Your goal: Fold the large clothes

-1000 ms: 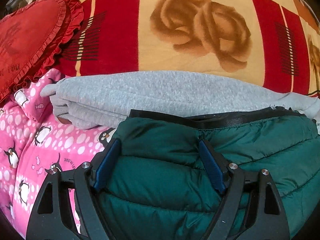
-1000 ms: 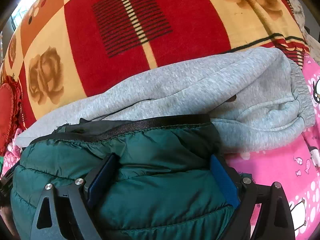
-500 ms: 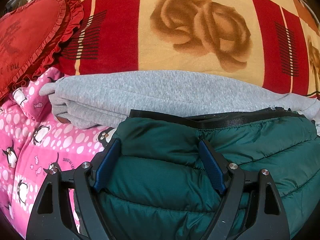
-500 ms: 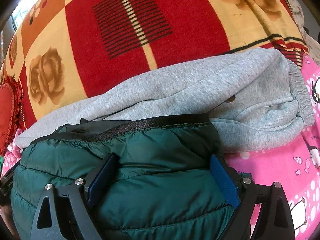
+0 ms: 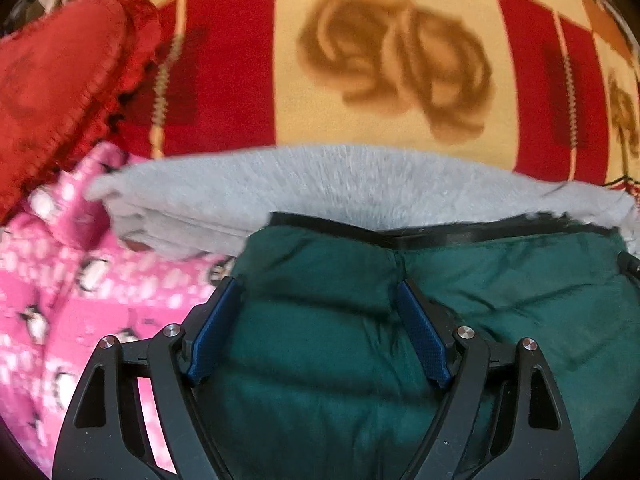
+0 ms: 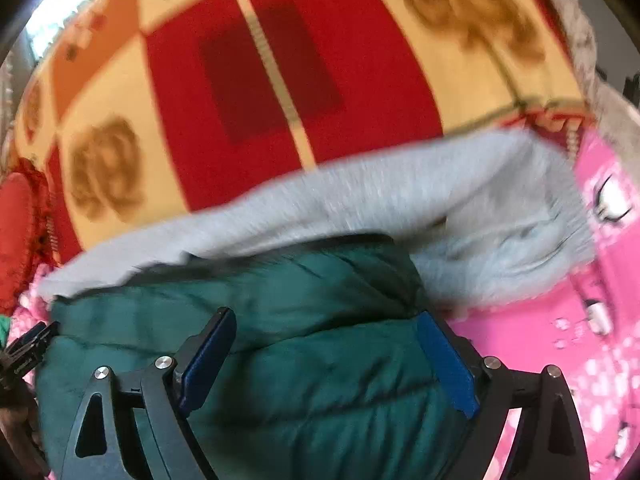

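Note:
A folded dark green puffer jacket [image 5: 460, 292] with a black hem band fills the lower part of both wrist views [image 6: 288, 308]. My left gripper [image 5: 320, 300] has its blue pads set wide, with a thick bulge of the jacket's left end between them. My right gripper [image 6: 328, 340] grips the jacket's right end the same way. A folded grey sweatshirt [image 5: 280, 184] lies just beyond the jacket, and its cuffed end shows in the right wrist view [image 6: 500, 240].
Everything rests on a red and cream rose-patterned blanket [image 5: 380, 80]. A pink penguin-print fabric [image 5: 60, 288] lies at the left and also at the right in the right wrist view [image 6: 580, 340]. A red frilled heart cushion [image 5: 48, 80] sits at the far left.
Both views are now motion-blurred. The right gripper has tilted and shifted, with the jacket's black hem band now hidden and the grey sweatshirt lower in its view. The grips are unchanged.

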